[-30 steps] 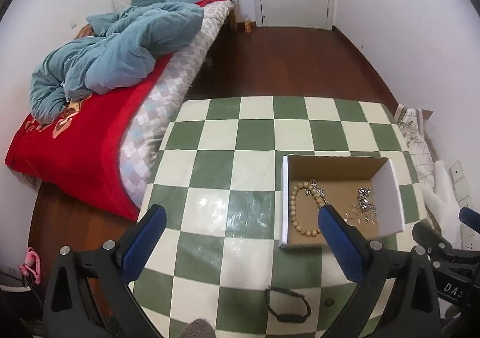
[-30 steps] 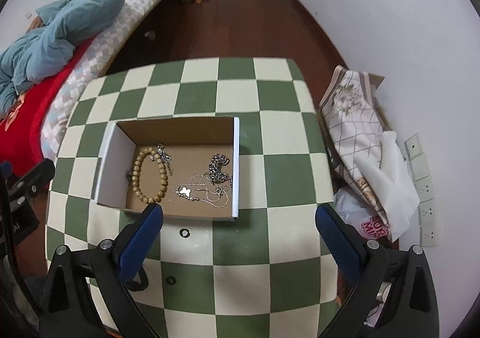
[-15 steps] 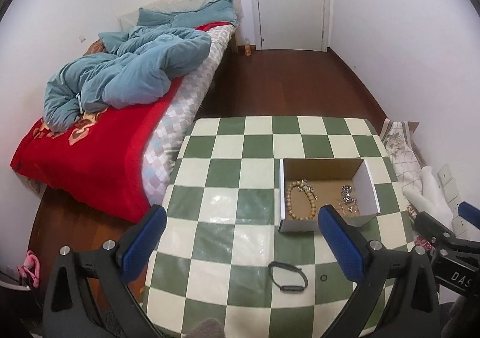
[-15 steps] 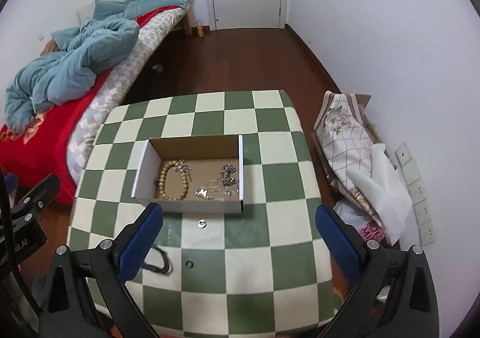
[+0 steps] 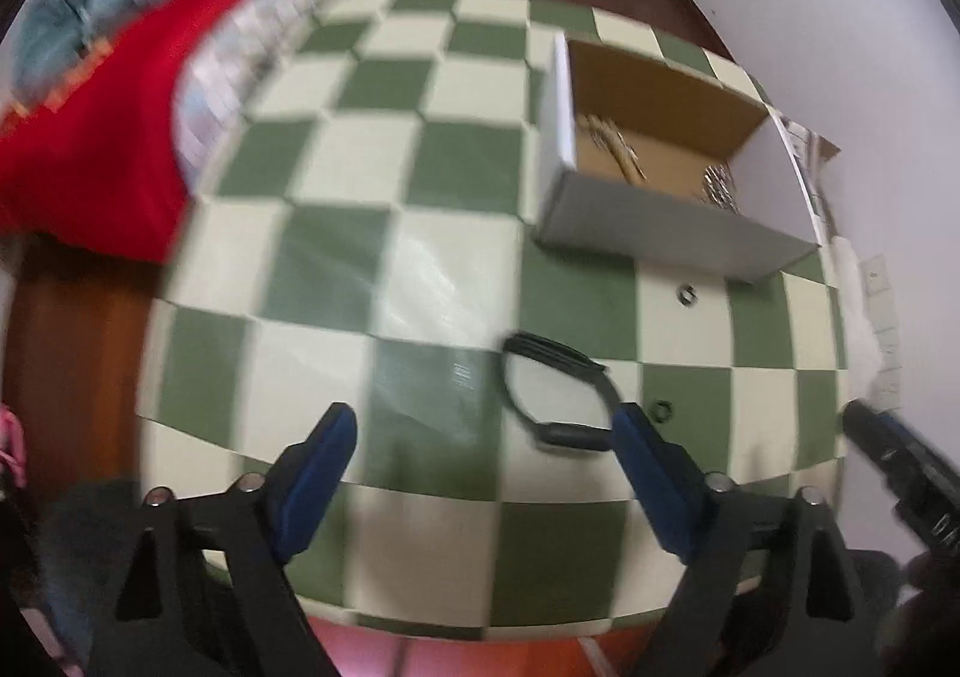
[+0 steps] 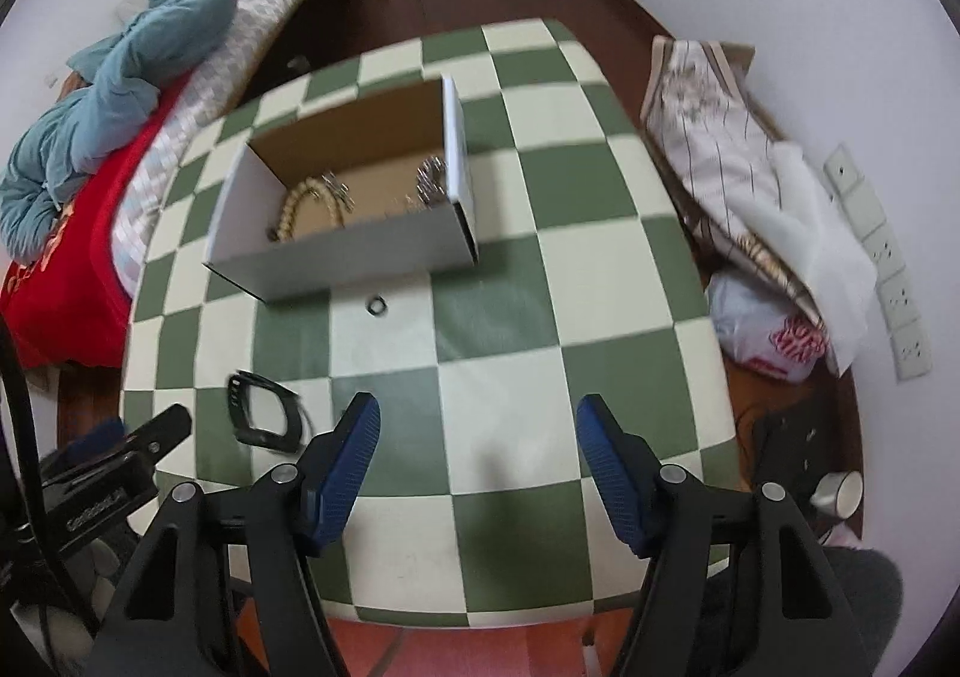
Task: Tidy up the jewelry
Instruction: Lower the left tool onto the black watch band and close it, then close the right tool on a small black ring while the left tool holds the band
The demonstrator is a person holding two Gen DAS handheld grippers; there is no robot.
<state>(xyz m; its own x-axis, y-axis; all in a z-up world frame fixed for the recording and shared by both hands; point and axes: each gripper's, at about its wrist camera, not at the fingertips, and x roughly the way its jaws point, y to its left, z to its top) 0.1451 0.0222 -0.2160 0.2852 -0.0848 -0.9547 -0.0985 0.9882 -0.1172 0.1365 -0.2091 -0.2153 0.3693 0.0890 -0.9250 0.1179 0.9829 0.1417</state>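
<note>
Blue-padded jaws of the left gripper [image 5: 483,431] stand spread and empty above the near edge of the bench [image 5: 336,149], with the black bracelet [image 5: 555,392] just ahead at about one o'clock, almost touching the right pad. To take it well, I would shift slightly toward two o'clock, straddle one side of the band, then close low. The right gripper [image 6: 477,428] also hangs spread and empty, the bracelet at its ten o'clock. Two small rings [image 5: 687,294] [image 5: 660,410] lie loose between bracelet and cardboard box [image 5: 666,233], which already holds the bead bracelet [image 6: 300,206] and chains [image 6: 429,179]. Half a second ago both cameras were higher and farther back; they have since dropped toward the bench.
</note>
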